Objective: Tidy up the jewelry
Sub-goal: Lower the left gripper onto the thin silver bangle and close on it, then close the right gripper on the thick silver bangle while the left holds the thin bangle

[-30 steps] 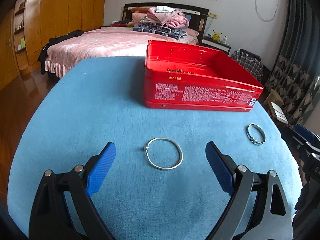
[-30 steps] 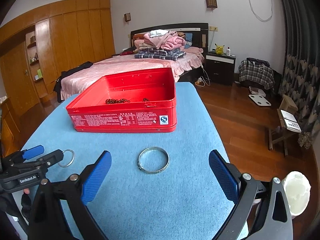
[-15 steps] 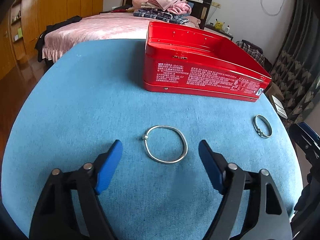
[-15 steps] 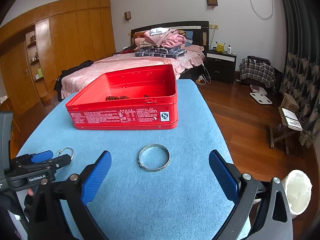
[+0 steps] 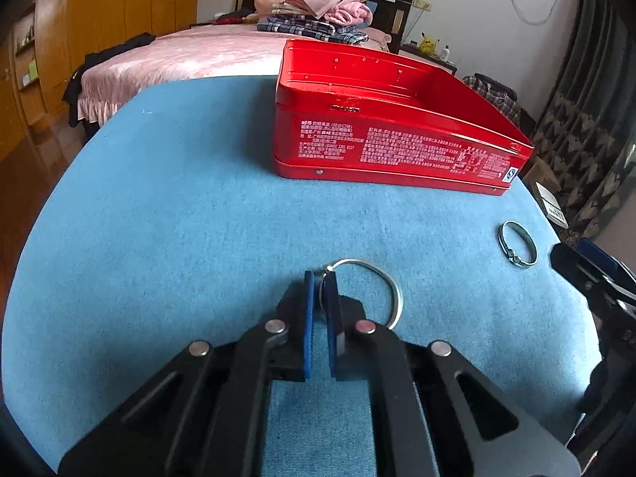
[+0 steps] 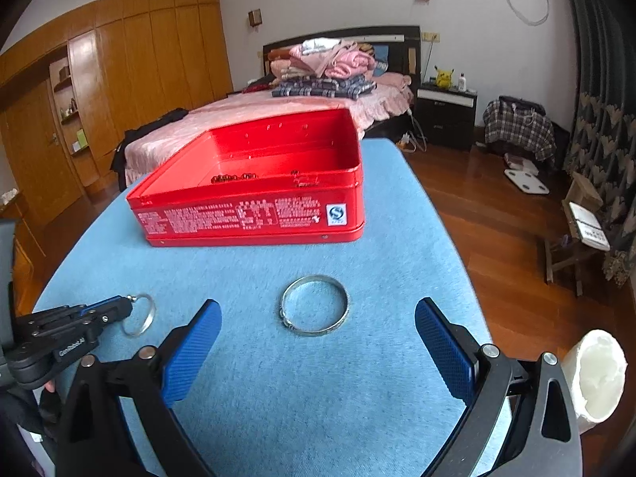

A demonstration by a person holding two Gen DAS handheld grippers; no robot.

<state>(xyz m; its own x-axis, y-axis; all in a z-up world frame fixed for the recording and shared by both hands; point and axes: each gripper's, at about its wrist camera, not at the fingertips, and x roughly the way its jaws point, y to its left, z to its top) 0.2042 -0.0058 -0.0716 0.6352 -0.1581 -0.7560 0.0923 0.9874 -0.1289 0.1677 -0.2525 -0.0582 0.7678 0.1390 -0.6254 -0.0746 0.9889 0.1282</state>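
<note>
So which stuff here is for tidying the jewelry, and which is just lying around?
For the job:
thin bangle, pinched in the left gripper
wide bangle, between the open right gripper's fingers
red tin

Just lying around:
clothes pile
yellow toy

Bangle (image 6: pixel 316 305) before tin (image 6: pixel 254 214)

Red tin (image 6: pixel 254 214); blue tablecloth (image 6: pixel 357 377); silver bangle (image 6: pixel 316 305); blue claw pads (image 6: pixel 190 351).
</note>
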